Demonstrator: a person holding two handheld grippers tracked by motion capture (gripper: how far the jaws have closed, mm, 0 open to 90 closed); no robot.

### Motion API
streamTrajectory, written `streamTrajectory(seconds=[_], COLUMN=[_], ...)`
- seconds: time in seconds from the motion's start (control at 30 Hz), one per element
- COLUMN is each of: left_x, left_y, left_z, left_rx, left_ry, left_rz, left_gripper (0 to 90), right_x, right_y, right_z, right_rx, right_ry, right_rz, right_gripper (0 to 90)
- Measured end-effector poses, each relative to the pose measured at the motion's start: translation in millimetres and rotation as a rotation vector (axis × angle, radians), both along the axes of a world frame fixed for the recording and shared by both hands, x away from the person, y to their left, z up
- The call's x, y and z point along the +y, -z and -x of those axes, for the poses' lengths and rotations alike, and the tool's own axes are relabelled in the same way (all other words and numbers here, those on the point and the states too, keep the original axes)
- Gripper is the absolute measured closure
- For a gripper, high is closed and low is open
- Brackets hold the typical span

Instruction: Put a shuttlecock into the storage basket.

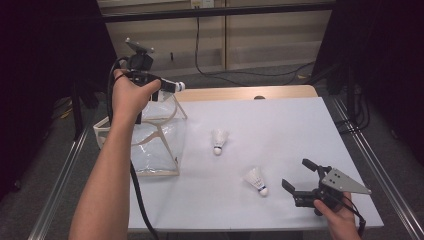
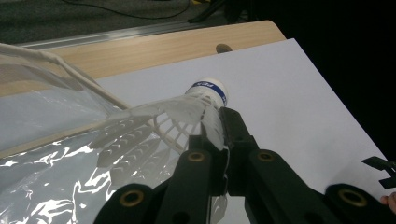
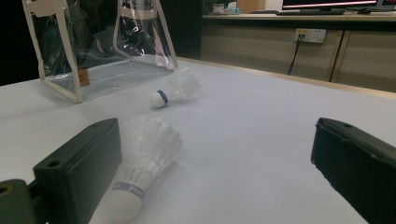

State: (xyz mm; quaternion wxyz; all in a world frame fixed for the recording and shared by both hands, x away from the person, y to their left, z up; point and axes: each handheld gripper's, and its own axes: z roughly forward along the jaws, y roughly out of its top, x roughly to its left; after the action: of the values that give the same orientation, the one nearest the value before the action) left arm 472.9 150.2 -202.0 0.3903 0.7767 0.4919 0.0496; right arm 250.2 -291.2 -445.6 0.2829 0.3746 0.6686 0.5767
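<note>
Left tool (image 1: 170, 86) is clamped on a shuttlecock (image 2: 187, 109), held above the clear bag (image 1: 155, 145) at the table's (image 1: 280, 130) left edge. A second shuttlecock (image 1: 218, 140) is seen mid-table. A third shuttlecock (image 1: 256, 180) lies just left of the wide-open right tool (image 1: 295, 176), near the front edge.

High view: fixed above my side, facing forward and down over white table (image 1: 280, 130). Left gripper view: rides my raised left gripper (image 2: 219, 140), close over clear bag (image 2: 46, 154). Right gripper view: low near tabletop, facing bag (image 3: 98, 51). All three share table and bag.
</note>
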Motion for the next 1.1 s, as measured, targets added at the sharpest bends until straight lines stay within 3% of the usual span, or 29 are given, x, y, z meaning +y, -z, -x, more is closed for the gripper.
streamTrajectory(seconds=[1.1], left_x=[20.4], left_y=[0.1], left_z=[-1.6], left_rx=[-0.008], left_ry=[-0.018], left_rz=[-0.021], left_gripper=[89.9], right_x=[0.4], right_y=[0.1], right_z=[-0.3], right_rx=[0.000], right_ry=[0.003], right_rz=[0.001], right_gripper=[1.5])
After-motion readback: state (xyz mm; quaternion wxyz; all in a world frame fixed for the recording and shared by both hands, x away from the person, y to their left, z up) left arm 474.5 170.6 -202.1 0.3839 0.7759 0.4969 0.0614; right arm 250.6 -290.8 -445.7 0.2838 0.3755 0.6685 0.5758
